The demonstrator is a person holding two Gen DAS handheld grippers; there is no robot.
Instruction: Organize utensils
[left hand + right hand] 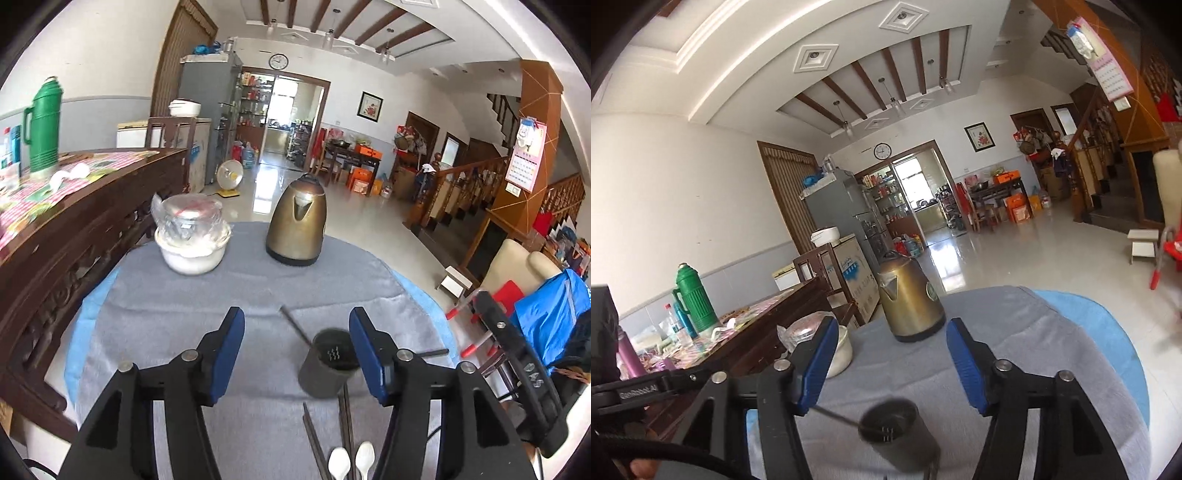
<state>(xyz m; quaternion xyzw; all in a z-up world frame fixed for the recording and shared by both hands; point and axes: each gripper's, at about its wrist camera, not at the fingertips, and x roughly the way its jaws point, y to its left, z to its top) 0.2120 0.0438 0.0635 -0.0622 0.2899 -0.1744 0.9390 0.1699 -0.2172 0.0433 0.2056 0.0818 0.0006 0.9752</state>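
Observation:
A dark grey utensil cup (327,365) stands on the grey cloth, with one dark chopstick (295,326) leaning out of it to the left. Dark chopsticks (347,421) and two white spoons (351,463) lie on the cloth in front of the cup. My left gripper (297,354) is open and empty, its right finger beside the cup. The right wrist view shows the cup (899,437) low between the fingers, with the chopstick (834,415) leaning left. My right gripper (892,365) is open and empty above the cup.
A brass kettle (297,225) and a white bowl with plastic-wrapped containers (192,240) stand at the far side of the cloth (184,314). A dark wooden table (74,229) with a green thermos (44,125) is at the left. A chair and blue bag (554,314) are at the right.

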